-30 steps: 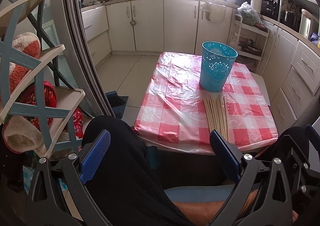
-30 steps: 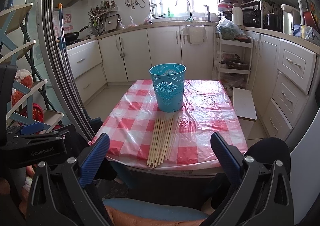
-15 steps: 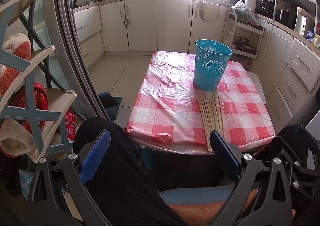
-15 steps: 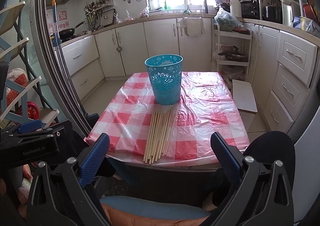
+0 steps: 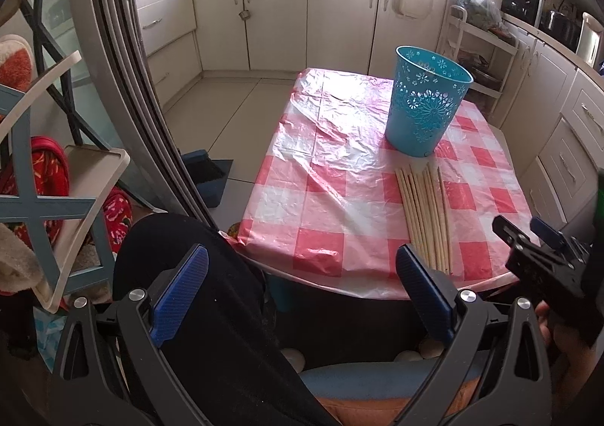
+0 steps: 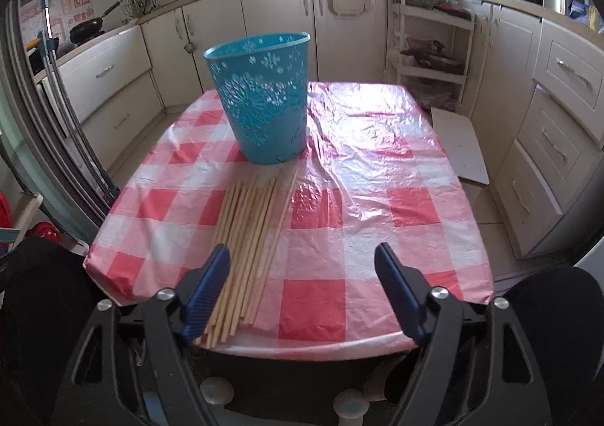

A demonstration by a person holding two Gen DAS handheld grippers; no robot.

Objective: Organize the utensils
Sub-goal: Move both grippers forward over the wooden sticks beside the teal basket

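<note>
Several long wooden chopsticks (image 6: 247,237) lie side by side on the red-and-white checked table (image 6: 377,237), pointing at a blue perforated bin (image 6: 262,97) that stands upright behind them. They also show in the left wrist view (image 5: 426,212), with the bin (image 5: 426,103) beyond. My right gripper (image 6: 302,282) is open and empty, low at the table's near edge, its left finger just over the chopstick ends. My left gripper (image 5: 302,286) is open and empty, held before the table's front left, above a dark-trousered knee.
White kitchen cabinets (image 6: 558,116) run along the back and right. A white shelf cart (image 6: 430,48) stands behind the table. A shelving rack with red cloth items (image 5: 49,176) and a sliding door frame (image 5: 124,86) are on the left. A white board (image 6: 460,146) leans right of the table.
Both grippers have moved forward toward the table. The right gripper has dropped and come close to the chopstick ends, and it now shows at the right edge of the left view.
</note>
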